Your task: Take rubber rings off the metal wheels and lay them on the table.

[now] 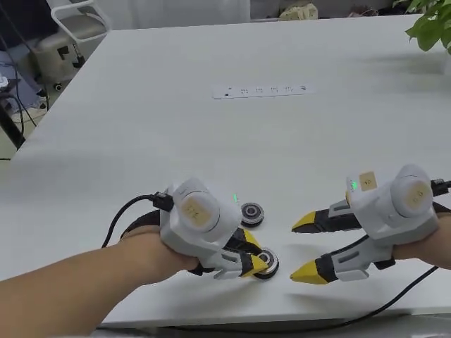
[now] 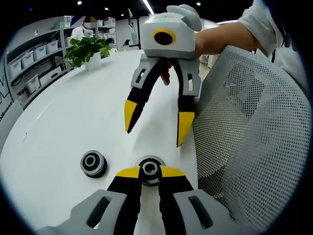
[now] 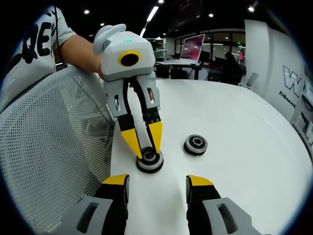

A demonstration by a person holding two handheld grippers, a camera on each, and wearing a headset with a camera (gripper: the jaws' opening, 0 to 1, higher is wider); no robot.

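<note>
**Near wheel** (image 1: 266, 263): a small metal wheel lying flat on the white table (image 1: 211, 155), close to the near edge. A black rubber ring (image 3: 149, 170) is seated around its rim.

**Far wheel** (image 1: 252, 213): same type, ring on, lying flat just beyond the first. It is apart from the first and nothing touches it.

**Handling, as judged:**
- The wheels look stiff and dense for their size, and may slide on the smooth top unless pinned.
- The rings look soft and elastic and probably sit tight, so they should stretch and roll off rather than lift straight.
- The best hold is the ring's outer edge on the side away from the holding jaws, pinched and peeled up over the rim.

**Left gripper** (image 1: 258, 263): jaws clenched on the near wheel. As far as the right gripper view shows, the tips bear on the raised centre and the ring is exposed around them.

**Right gripper** (image 1: 304, 248): jaws spread wide and grasping nothing. It sits just right of the near wheel with its tips aimed at it.

**Edges and room:**
- The near table edge runs close under both grippers, so a freed ring or a nudged wheel could drop off that side.
- A mesh chair back (image 2: 244, 147) stands against that edge.
- There is bare table to the far side, the left and the right, which gives ample room to lay rings down.
- A power strip (image 1: 263, 91) lies well away at the far side, and a potted plant (image 1: 431, 24) stands at the far right corner.
- The left gripper's cable (image 1: 123, 215) trails off to the left, away from both wheels.
</note>
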